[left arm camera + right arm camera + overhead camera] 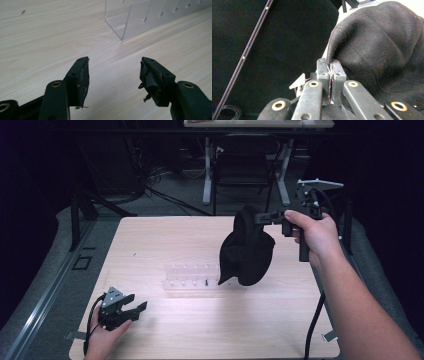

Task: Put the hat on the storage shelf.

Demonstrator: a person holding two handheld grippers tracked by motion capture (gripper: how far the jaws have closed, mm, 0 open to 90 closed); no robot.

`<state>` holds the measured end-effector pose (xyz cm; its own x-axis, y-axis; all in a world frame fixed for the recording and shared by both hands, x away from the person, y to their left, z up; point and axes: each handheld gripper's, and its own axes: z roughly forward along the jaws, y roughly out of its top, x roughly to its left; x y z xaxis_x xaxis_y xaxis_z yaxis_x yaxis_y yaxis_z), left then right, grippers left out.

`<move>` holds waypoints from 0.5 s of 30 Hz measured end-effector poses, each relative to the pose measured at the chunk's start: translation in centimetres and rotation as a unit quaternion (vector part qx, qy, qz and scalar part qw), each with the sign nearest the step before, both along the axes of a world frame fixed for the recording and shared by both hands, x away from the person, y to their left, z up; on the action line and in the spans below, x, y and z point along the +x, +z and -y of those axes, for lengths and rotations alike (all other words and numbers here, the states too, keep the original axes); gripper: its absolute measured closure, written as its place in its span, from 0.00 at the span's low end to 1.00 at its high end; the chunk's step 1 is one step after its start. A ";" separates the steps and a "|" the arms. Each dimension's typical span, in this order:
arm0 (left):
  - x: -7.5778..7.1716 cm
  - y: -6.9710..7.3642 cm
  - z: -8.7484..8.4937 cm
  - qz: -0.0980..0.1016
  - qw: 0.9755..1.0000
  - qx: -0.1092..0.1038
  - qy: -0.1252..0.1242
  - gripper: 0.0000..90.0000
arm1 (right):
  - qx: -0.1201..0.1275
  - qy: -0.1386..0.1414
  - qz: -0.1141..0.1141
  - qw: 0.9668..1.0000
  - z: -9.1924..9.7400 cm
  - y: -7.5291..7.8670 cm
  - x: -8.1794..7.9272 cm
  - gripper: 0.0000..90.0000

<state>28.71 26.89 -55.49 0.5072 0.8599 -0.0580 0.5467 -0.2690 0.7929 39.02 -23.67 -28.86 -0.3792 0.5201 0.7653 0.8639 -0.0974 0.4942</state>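
A: Seen from above: black cloth (247, 251) hanging in the air over the table (150, 240), pinched at its top edge, at about 1 o'clock from the clear rack (192, 279).

B: Limp and bunched, drooping to a point at 7 o'clock, lower edge in front of the rack's right end. From the right gripper view, much closer: coarse dark weave, a thick rounded fold (382, 50) at 2 o'clock of the jaws.

A: And the right gripper (265, 217)?

B: Jaws pressed together on the cloth's edge, fabric caught at the tips and spilling off to the right. Held level in the right hand (317, 236), high over the table's far right side.

A: Left gripper (131, 306)?

B: Down at 7 o'clock of the table, in the left hand (102, 337), well apart from the cloth. In its own view, jaws spread wide, nothing between them, worn tape on the pads (83, 82), bare wood below, rack corner (122, 25) at 12 o'clock.
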 end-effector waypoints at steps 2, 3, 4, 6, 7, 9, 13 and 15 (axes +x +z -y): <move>0.0 0.0 0.0 0.000 1.000 0.000 -0.001 0.46 | 0.000 0.001 -0.002 1.000 -0.4 -0.1 0.5 0.98; 0.0 0.0 0.0 0.000 1.000 0.000 -0.001 0.46 | 0.000 0.001 -0.002 1.000 -0.4 -0.1 0.5 0.98; 0.0 0.1 -0.1 -0.004 1.000 0.004 -0.003 0.46 | 0.002 0.000 0.000 1.000 -0.5 -0.2 0.6 0.98; 0.0 0.1 -0.1 -0.004 1.000 0.003 -0.003 0.46 | 0.002 0.003 -0.001 1.000 -0.9 -0.3 1.0 0.98; 0.0 0.1 -0.1 -0.004 1.000 0.003 -0.003 0.46 | 0.004 0.003 -0.001 1.000 -1.1 -0.3 1.1 0.98; 0.0 0.0 0.0 0.000 1.000 -0.001 -0.001 0.46 | 0.005 0.001 -0.001 1.000 -1.5 -0.5 1.5 0.98; 0.0 0.0 0.0 0.000 1.000 -0.001 -0.001 0.46 | 0.003 0.002 -0.004 1.000 -2.1 -0.9 1.9 0.98; 0.0 0.1 -0.1 -0.004 1.000 0.002 -0.003 0.46 | 0.001 0.006 -0.004 1.000 -2.3 -0.9 2.0 0.98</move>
<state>28.73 26.97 -55.40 0.5119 0.8570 -0.0597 0.5522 -0.2750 0.7871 41.00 -21.40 -29.80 -0.3793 0.5145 0.7690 0.8686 -0.0885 0.4876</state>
